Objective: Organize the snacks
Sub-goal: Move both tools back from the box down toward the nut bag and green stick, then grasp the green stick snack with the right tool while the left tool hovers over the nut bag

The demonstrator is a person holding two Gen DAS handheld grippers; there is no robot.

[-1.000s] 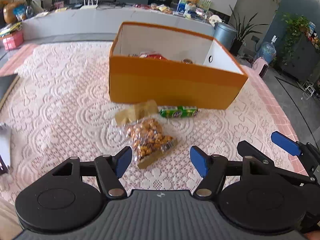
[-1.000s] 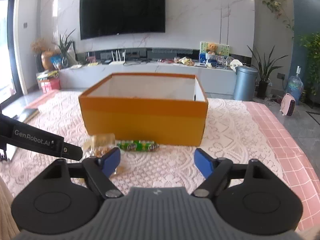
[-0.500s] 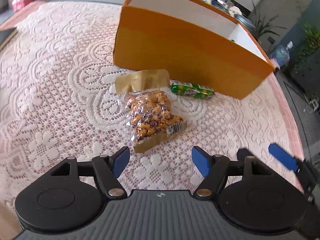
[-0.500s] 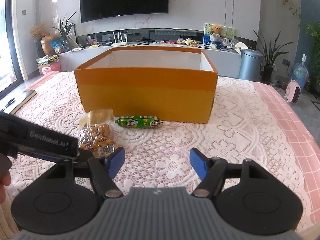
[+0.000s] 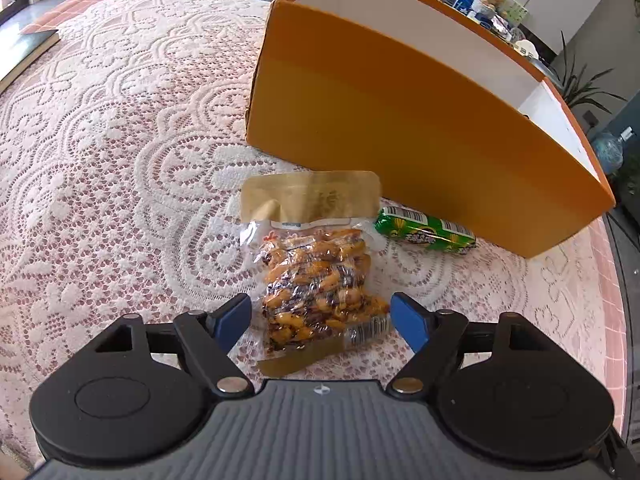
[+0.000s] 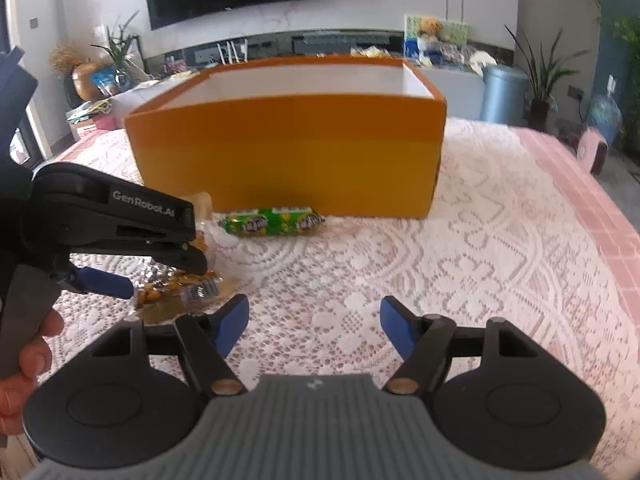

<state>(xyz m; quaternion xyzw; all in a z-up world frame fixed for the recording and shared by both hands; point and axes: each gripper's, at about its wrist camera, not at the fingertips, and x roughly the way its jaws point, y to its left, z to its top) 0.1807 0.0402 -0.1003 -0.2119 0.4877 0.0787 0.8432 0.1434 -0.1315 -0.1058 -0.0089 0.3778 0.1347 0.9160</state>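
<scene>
A clear bag of brown nuts (image 5: 320, 280) with a tan top lies on the lace tablecloth, in front of the orange box (image 5: 400, 120). My left gripper (image 5: 320, 318) straddles the bag's near end; its jaws are opening and the blue pads do not press on it. A green wrapped sausage snack (image 5: 426, 234) lies against the box's front wall. From the right wrist view, the left gripper (image 6: 160, 276) hangs over the nut bag (image 6: 176, 292), and the green snack (image 6: 272, 222) lies beyond it. My right gripper (image 6: 314, 322) stands open above bare cloth, nothing between its fingers.
The orange box (image 6: 288, 152) is open-topped with white inner walls. A dark flat book (image 5: 28, 52) lies at the table's far left edge. The pink table border (image 6: 592, 208) runs along the right. A hand (image 6: 24, 352) holds the left gripper's handle.
Both grippers came down and closer to the table. The left gripper closed in on the nut bag, now between its wider-spread jaws. The right gripper's view tilted and neared the green snack.
</scene>
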